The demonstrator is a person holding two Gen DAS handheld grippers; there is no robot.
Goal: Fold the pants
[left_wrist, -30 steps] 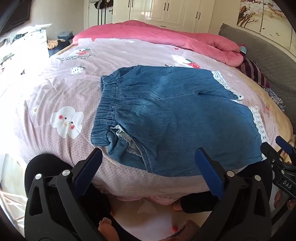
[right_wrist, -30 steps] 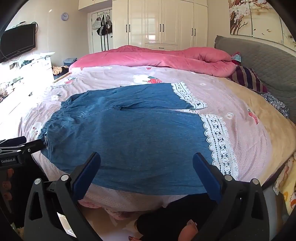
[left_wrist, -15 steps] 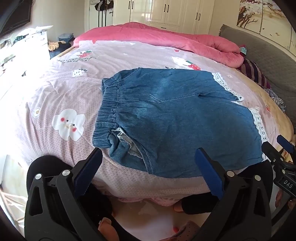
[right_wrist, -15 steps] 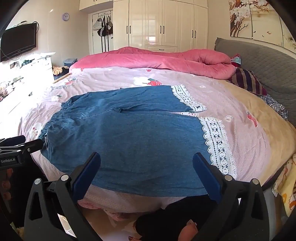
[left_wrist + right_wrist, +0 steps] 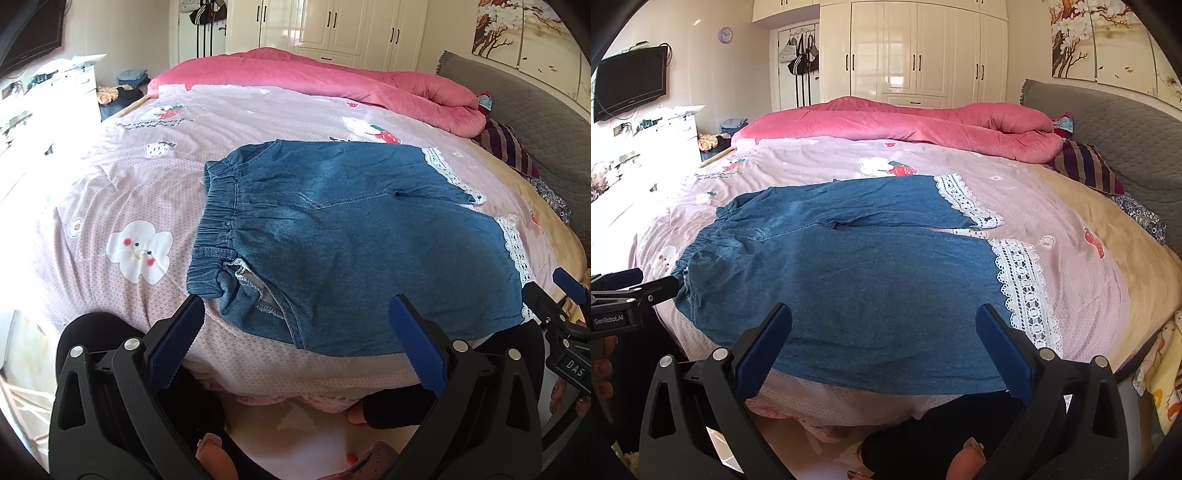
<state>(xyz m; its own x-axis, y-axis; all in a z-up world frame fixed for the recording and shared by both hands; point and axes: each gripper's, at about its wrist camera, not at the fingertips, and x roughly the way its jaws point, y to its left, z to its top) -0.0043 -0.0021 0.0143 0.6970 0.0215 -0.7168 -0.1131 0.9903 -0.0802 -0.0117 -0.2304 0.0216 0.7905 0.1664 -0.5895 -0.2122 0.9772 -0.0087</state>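
A: Where are the pants [image 5: 351,236]?
B: Flat on the bed [image 5: 147,192], near its front edge, waistband [image 5: 218,229] to the left, lace cuffs [image 5: 1023,291] to the right.
A: And the left gripper [image 5: 295,336]?
B: Its fingers [image 5: 177,339] are spread wide, holding nothing, poised before the waistband end.
A: The right gripper [image 5: 882,343]?
B: Its fingers [image 5: 1004,347] are wide apart too, empty, before the lower leg near the lace.
A: Anything else on the bed?
B: A pink quilt [image 5: 905,122] bunched along the far side.
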